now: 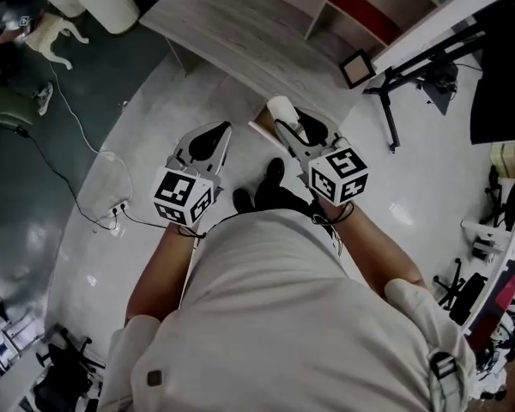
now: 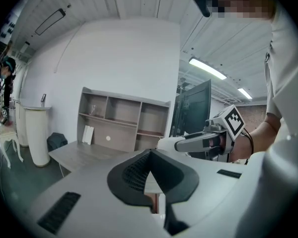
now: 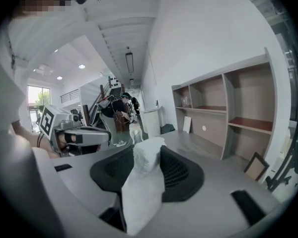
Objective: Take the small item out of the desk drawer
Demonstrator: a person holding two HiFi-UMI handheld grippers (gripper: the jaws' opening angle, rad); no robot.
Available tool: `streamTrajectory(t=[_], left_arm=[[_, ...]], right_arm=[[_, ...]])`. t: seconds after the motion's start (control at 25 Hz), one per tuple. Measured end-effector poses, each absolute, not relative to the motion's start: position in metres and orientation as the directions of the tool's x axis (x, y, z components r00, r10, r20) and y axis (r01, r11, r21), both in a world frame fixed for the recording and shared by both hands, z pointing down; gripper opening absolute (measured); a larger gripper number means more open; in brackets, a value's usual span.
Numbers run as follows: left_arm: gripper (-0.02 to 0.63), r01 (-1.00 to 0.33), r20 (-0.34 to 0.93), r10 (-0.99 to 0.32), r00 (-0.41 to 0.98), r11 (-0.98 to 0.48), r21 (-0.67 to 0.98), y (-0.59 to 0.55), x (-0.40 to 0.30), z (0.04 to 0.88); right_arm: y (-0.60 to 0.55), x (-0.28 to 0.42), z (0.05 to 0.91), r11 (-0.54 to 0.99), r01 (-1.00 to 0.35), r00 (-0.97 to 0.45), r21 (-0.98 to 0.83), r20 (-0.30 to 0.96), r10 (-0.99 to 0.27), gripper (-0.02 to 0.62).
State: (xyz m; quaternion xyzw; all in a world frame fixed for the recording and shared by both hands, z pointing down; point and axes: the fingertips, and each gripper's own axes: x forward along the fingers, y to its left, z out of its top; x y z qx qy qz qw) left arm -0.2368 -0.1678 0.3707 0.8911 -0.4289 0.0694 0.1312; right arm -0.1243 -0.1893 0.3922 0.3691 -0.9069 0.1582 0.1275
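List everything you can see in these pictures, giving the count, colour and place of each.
desk: one, grey wood, ahead of the person
shelf unit: one, grey with reddish boards, behind the desk
picture frame: one, black, floor beside the desk
stand: one, black, floor at right
pedestal: one, white, left of the desk
small item: one, white, between the right gripper's jaws
left gripper: one, white, dark pads, shut, empty
right gripper: one, white, dark pads, shut on the small item
shoes: two, black, below the grippers
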Motion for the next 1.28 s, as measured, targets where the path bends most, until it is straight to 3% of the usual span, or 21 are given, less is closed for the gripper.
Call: streamTrajectory(t=[0.6, 1.28], left_arm=[[0.015, -0.790, 0.164, -0.772, 0.613, -0.598, 0.136, -0.141, -0.253, 0.323], [0.015, -0.811, 0.138, -0.799, 0.585, -0.573, 0.122, -0.142, -0.189, 0.304]], right_arm=[[-0.160, -0.119, 0.340, 0.677, -0.702, -0.711, -0.221, 0.262, -0.652, 0.170], [-0.153, -0.052, 0.322, 0.711, -0.682, -0.730, -0.172, 0.217, -0.648, 0.171]])
